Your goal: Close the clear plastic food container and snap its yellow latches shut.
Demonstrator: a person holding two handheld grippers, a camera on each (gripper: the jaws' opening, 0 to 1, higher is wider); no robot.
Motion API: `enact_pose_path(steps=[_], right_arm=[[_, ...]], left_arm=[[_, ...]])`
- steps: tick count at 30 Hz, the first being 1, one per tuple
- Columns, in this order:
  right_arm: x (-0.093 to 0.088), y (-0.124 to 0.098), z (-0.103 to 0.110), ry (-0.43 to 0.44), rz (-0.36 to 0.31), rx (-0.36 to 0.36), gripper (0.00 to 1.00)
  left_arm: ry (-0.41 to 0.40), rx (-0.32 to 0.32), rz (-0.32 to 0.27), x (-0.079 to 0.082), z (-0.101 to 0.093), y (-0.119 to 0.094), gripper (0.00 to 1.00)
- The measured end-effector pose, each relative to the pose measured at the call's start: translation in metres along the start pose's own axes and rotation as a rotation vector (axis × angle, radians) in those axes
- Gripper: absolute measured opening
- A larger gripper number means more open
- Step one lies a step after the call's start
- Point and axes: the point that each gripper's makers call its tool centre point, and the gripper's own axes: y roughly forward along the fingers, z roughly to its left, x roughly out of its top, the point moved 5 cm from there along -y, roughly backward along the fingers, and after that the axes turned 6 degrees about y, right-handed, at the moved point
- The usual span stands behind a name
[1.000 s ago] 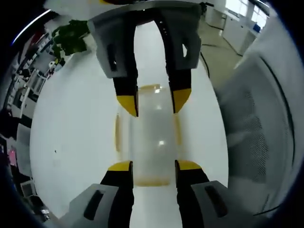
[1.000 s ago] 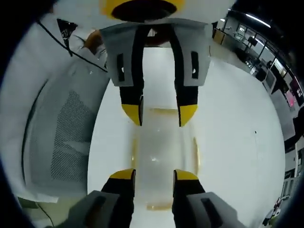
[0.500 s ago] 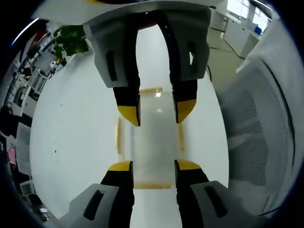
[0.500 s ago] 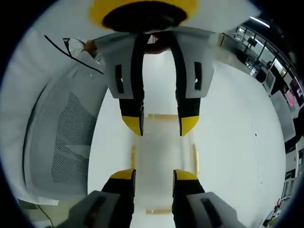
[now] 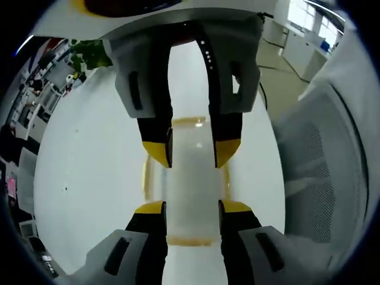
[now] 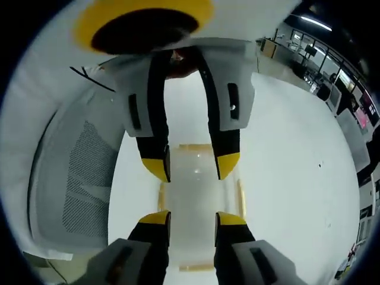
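Clear plastic, the container (image 5: 191, 190) is seen at centre frame on the white table (image 5: 89, 178), partly hidden by the left gripper (image 5: 191, 209) and right gripper (image 6: 189, 221), both open. Its yellow latches (image 5: 145, 178) are blurred.

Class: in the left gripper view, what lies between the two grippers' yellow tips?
In the left gripper view, the clear container with yellow latches on the white table lies between left gripper and right gripper.

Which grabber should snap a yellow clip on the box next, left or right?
Hard to pick; probably either. The left gripper and right gripper face each other over the clear box, both open. Each has a yellow clip at its own end.
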Motion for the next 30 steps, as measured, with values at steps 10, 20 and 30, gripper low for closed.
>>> enact_pose_path(steps=[10, 20, 30], right_arm=[[0.003, 0.001, -0.011, 0.041, -0.031, 0.003, 0.26], [0.005, 0.003, -0.02, 0.043, -0.033, -0.006, 0.27], [0.007, 0.003, -0.029, 0.047, -0.041, -0.014, 0.28]], left_arm=[[-0.045, 0.013, -0.034, 0.004, -0.003, 0.004, 0.32], [-0.063, 0.02, -0.045, 0.004, -0.009, 0.01, 0.33], [-0.077, 0.036, -0.054, 0.004, -0.015, 0.013, 0.35]])
